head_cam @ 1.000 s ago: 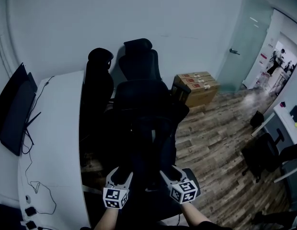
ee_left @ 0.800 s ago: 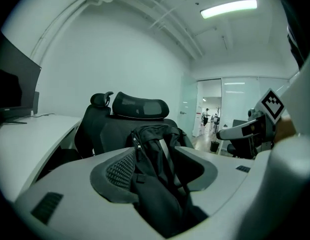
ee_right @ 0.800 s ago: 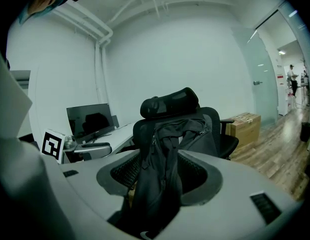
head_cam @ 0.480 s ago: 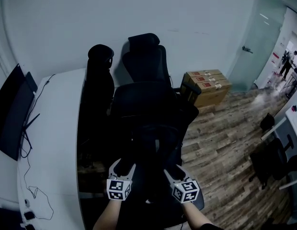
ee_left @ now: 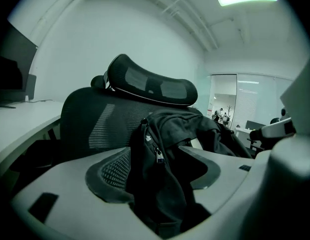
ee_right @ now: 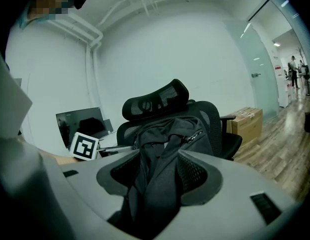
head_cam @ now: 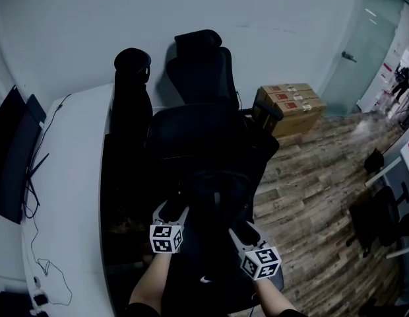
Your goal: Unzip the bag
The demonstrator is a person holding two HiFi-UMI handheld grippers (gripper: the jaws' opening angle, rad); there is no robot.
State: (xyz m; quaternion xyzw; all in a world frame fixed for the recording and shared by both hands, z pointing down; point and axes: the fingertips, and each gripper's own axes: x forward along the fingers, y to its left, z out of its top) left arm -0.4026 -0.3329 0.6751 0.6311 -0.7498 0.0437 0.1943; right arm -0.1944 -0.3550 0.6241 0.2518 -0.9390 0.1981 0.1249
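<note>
A black bag (head_cam: 214, 197) lies slumped on the seat of a black office chair (head_cam: 198, 65). My left gripper (head_cam: 173, 209) is at the bag's left side and my right gripper (head_cam: 239, 228) at its right. In the left gripper view the left gripper (ee_left: 154, 171) has its jaws wide and opening, with a fold of the bag (ee_left: 160, 194) and a zipper pull (ee_left: 158, 154) loose between them. In the right gripper view the right gripper (ee_right: 157, 174) is shut on a bunched fold of the bag (ee_right: 160, 134). A zipper line (ee_right: 195, 135) runs near the top.
A white desk (head_cam: 66, 177) with a dark monitor (head_cam: 13, 150) and cables curves along the left. A second black chair (head_cam: 132, 104) stands beside the first. Cardboard boxes (head_cam: 290, 104) sit on the wooden floor (head_cam: 310, 197) at the right, near a glass door (head_cam: 363, 51).
The head view has swung a little, so the chair sits higher in the picture. Both grippers stay at the bag, and the left one has edged forward.
</note>
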